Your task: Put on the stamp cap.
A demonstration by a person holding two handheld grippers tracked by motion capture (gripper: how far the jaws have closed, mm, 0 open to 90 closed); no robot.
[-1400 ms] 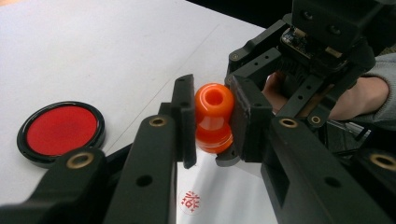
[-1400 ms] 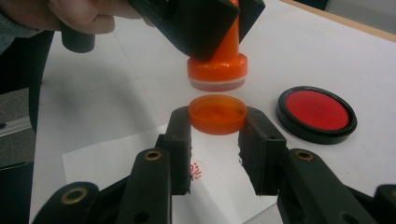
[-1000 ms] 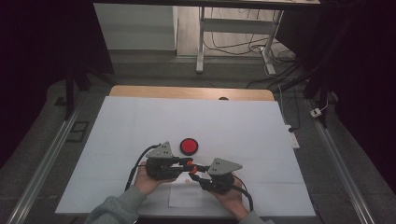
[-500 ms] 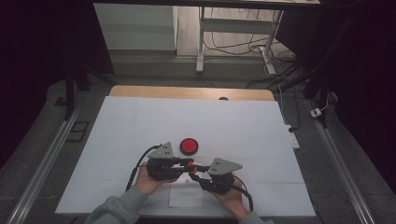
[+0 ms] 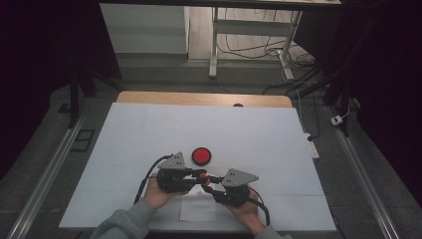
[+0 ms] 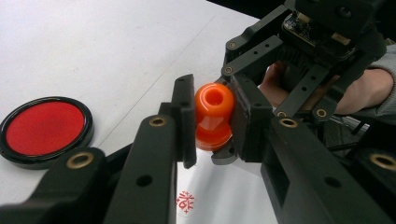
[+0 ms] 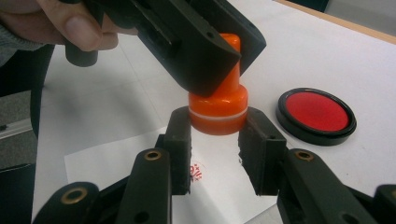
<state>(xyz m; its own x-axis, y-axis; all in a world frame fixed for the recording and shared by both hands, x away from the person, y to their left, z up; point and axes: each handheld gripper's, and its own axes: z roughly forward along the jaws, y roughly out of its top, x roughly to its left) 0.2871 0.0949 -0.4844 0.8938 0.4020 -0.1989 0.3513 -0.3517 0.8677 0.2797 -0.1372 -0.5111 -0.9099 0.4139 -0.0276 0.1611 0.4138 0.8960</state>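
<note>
Both hands stay still, low over the white paper slip (image 5: 197,209). The left gripper (image 5: 198,174) and right gripper (image 5: 205,188) both pinch the small orange plastic stamp (image 6: 213,116).

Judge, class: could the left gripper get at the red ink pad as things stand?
Probably not yet: the left gripper is shut on the orange stamp. The red ink pad lies uncovered nearby.
</note>
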